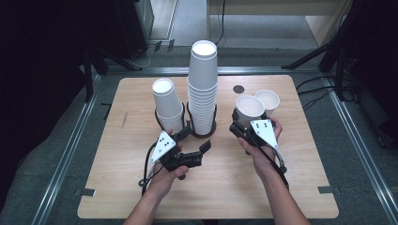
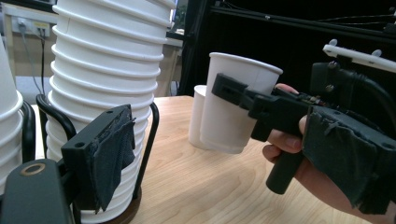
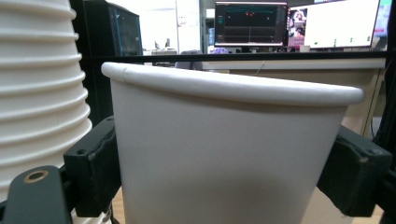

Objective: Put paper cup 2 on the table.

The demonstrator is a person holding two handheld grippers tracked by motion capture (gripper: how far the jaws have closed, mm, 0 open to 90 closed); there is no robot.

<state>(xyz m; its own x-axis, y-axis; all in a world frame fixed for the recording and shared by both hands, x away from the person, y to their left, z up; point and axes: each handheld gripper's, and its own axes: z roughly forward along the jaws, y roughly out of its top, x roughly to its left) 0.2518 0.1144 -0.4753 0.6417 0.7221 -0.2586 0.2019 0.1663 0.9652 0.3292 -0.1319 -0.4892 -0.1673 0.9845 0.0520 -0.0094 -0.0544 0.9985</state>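
My right gripper [image 1: 248, 123] is shut on a single white paper cup [image 1: 249, 107], and its pads press both sides of the cup's wall [image 3: 224, 163]. The cup is held upright and slightly tilted, low over the wooden table [image 1: 220, 183]. A second loose cup [image 1: 268, 100] stands just behind it. A tall cup stack [image 1: 202, 89] and a shorter stack [image 1: 166, 105] sit in black wire holders at mid table. My left gripper [image 1: 195, 139] stands open and empty beside the tall stack's base [image 2: 107, 93].
A small dark round spot [image 1: 239, 88] marks the table behind the loose cups. Metal rails [image 1: 70, 150] and black stand legs [image 1: 309, 56] lie on the floor around the table. The left gripper's cable [image 1: 148, 168] trails toward the front edge.
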